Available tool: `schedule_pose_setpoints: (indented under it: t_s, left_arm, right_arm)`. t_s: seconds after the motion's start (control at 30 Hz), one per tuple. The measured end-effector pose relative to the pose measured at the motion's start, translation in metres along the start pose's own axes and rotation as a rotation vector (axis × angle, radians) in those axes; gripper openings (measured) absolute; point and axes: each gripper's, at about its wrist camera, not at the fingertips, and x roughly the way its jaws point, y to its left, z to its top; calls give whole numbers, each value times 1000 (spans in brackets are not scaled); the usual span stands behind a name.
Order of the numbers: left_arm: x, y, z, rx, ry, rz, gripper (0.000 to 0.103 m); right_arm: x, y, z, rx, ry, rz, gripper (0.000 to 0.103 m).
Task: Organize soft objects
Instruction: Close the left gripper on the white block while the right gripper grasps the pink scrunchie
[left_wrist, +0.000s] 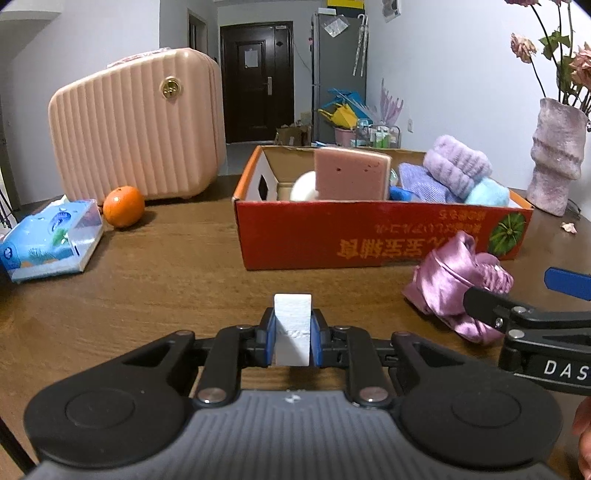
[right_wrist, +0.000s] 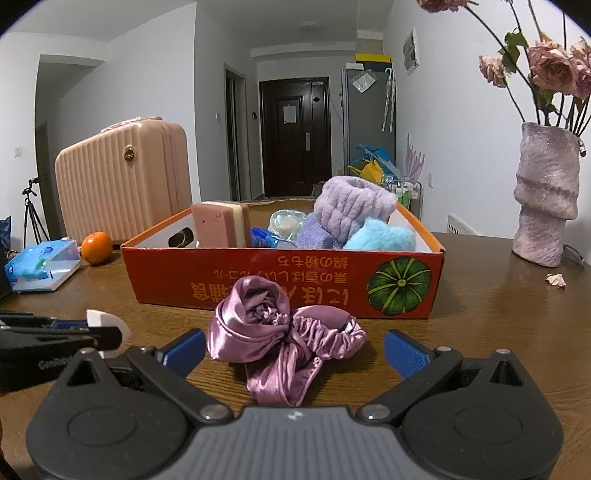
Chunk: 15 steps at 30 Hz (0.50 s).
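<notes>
My left gripper (left_wrist: 291, 334) is shut on a white foam block (left_wrist: 291, 325), held upright between its blue pads just above the wooden table (left_wrist: 177, 280). A crumpled purple satin cloth (right_wrist: 273, 332) lies in front of the red cardboard box (right_wrist: 280, 280). My right gripper (right_wrist: 293, 350) stands open, its blue pads either side of the cloth without touching it. The box holds a pink sponge (right_wrist: 218, 223), a lilac fluffy band (right_wrist: 351, 206), a light blue fluffy piece (right_wrist: 380, 236) and a purple cloth. In the left wrist view, the right gripper's fingers (left_wrist: 484, 301) reach the satin cloth (left_wrist: 454, 280).
A pink ribbed suitcase (left_wrist: 136, 125) stands at the back left, with an orange (left_wrist: 123, 206) and a tissue pack (left_wrist: 51, 240) before it. A purple vase (right_wrist: 546, 195) with dried roses stands at the right, a fallen petal (right_wrist: 556, 279) near it.
</notes>
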Motion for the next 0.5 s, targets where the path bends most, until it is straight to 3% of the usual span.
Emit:
schedule_pose_setpoints:
  t_s: [0.5]
  left_arm:
    - [17, 10, 12, 6, -24, 25, 19]
  right_arm:
    - [48, 5, 12, 54, 118, -7, 103]
